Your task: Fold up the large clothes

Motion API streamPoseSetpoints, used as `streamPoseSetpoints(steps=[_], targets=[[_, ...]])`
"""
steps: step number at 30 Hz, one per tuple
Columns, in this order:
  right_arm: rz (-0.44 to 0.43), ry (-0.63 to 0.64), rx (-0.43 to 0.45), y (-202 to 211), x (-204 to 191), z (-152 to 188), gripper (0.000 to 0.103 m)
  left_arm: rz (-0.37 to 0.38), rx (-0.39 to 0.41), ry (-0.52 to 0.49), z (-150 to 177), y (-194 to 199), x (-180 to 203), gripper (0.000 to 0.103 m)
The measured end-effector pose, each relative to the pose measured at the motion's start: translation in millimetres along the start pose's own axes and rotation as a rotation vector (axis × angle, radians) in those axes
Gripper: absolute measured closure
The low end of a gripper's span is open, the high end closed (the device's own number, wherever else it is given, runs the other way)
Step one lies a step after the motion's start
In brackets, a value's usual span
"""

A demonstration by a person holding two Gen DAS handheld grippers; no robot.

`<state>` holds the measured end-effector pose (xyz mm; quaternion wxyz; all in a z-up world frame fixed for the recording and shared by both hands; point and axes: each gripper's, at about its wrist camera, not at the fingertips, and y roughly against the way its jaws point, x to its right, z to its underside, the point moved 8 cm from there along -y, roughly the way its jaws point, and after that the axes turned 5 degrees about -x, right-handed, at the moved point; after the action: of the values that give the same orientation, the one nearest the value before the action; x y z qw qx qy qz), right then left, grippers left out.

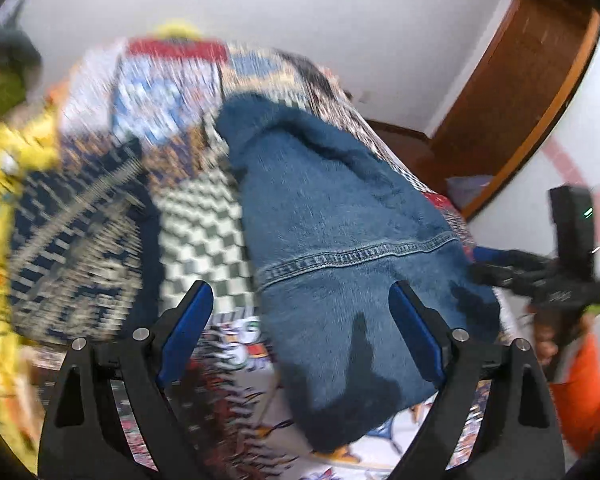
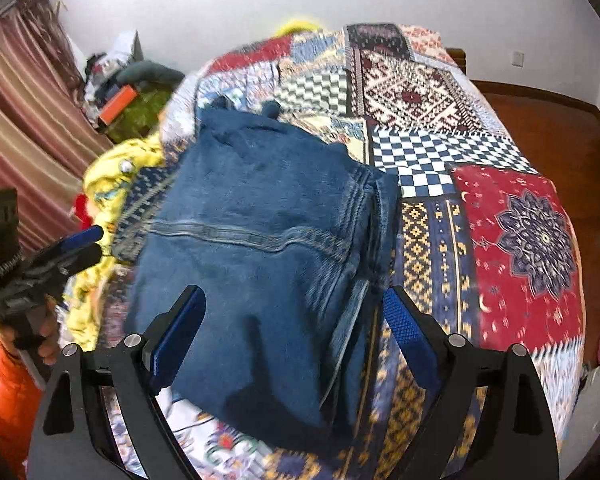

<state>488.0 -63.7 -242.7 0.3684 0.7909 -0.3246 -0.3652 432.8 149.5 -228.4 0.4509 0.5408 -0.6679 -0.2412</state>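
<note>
Denim garment [image 2: 260,248] lies folded on patchwork bedspread [image 2: 516,240] — thick, heavy, limp. Your left gripper [image 1: 300,332] and right gripper [image 2: 296,328] both gape empty — pinch stacked seam edge.

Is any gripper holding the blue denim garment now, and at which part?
Nothing is held. The left gripper and right gripper both have open jaws above the folded denim garment.

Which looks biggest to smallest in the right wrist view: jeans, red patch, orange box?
1. jeans, though nearest the camera, so they may look extra big
2. red patch on the quilt
3. orange box, far off and tiny
</note>
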Motion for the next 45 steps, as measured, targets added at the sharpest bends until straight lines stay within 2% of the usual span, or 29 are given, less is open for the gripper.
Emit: streamPoseSetpoints(steps=[4,6,9,11,14,18,21,24,27,29,30,32,34,39,45], targets=[[-0.013,-0.030,-0.085,-35,24,-6,0.014,0.089,-0.113,0.108,-1,-43,-14,0.014],[-0.076,-0.080,-0.131,-51,38,-8,0.014,0.112,-0.143,0.158,-3,-60,-20,0.014],[-0.189,-0.117,-0.179,-63,45,-10,0.012,0.194,-0.159,0.201,-6,-75,-18,0.014],[-0.212,-0.115,-0.188,-69,46,-14,0.004,0.238,-0.176,0.226,-8,-85,-17,0.014],[-0.242,-0.118,-0.196,-81,47,-17,0.000,0.292,-0.204,0.259,-9,-97,-16,0.013],[-0.289,-0.137,-0.176,-86,41,-26,0.000,0.362,-0.234,0.319,-11,-108,-17,0.013],[-0.306,-0.169,-0.178,-89,40,-33,0.001,0.367,-0.243,0.312,-16,-112,-13,0.013],[-0.316,-0.186,-0.183,-87,38,-35,0.011,0.351,-0.249,0.299,-19,-115,-7,0.015],[-0.318,-0.210,-0.184,-84,36,-34,0.028,0.332,-0.241,0.291,-20,-114,-2,0.024],[-0.305,-0.219,-0.178,-80,37,-35,0.044,0.325,-0.222,0.276,-21,-109,2,0.037],[-0.296,-0.218,-0.172,-77,37,-36,0.047,0.327,-0.210,0.268,-20,-103,6,0.040],[-0.281,-0.206,-0.160,-69,34,-38,0.059,0.325,-0.183,0.243,-22,-91,12,0.052],[-0.263,-0.179,-0.139,-57,25,-42,0.068,0.316,-0.161,0.211,-23,-79,20,0.058],[-0.234,-0.104,-0.081,-27,-7,-51,0.071,0.283,-0.055,0.136,-30,-28,34,0.064],[-0.253,-0.026,-0.017,0,-66,-70,0.072,0.234,0.098,0.086,-44,53,15,0.064]])
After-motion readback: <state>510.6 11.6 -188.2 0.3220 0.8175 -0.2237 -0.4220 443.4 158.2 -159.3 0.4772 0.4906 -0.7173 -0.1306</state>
